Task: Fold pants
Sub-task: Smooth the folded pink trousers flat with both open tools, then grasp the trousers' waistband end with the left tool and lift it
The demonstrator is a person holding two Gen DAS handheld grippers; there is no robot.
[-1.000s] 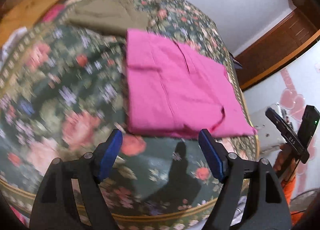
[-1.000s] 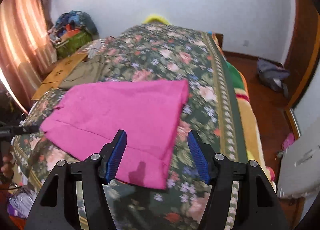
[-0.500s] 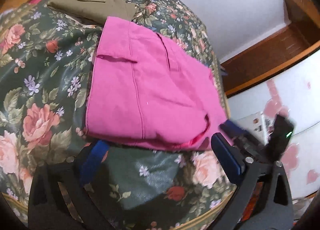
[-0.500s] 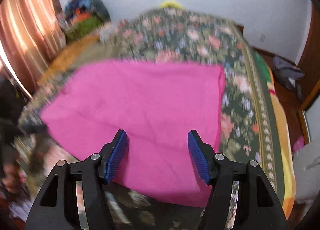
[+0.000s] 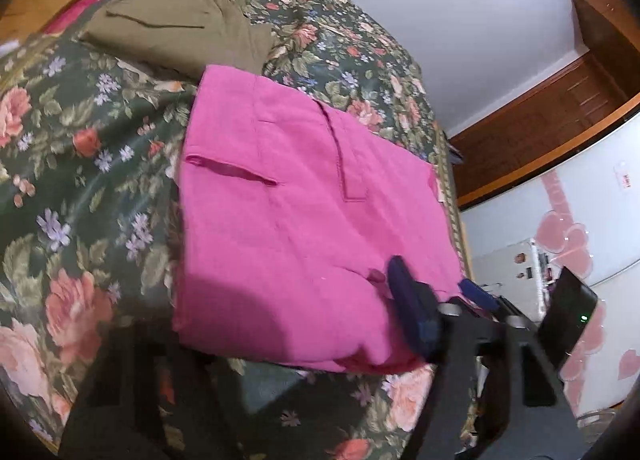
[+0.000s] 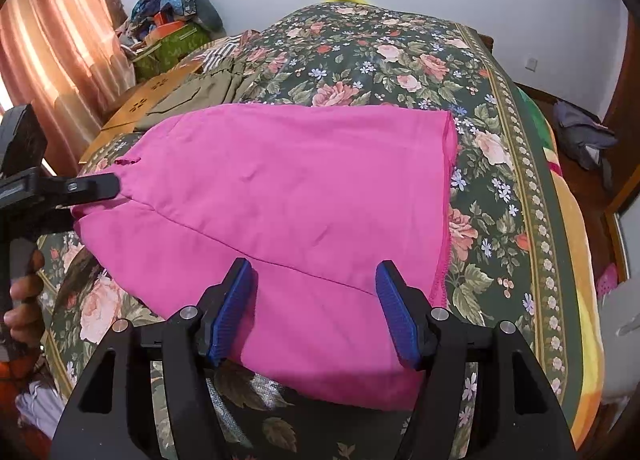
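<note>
Two tongs on one garment. Dark green rose-print bed cover [image 6: 360, 60] is the work surface. Bright pink cotton pants [image 6: 300, 188] lie flat on it near the close edge, already doubled into a broad panel, so I judge another fold comes next. Folded olive-green garment [image 5: 172, 32] sits behind them, touching the far corner, likely finished.

Right tongs [image 6: 314, 312] are apart, pads straddling the pants' near edge, not pinching: placed to grab that hem. Left tongs [image 6: 110, 185] sit at the opposite near corner and have just been closing with pink cloth between them. A person's hand [image 6: 24, 300] grips their handle.

Hard to read: the left tongs' own view shows one blue pad, the other lost in shadow or under cloth. Can't tell if they bite. Layer count and waistband are hidden.
</note>
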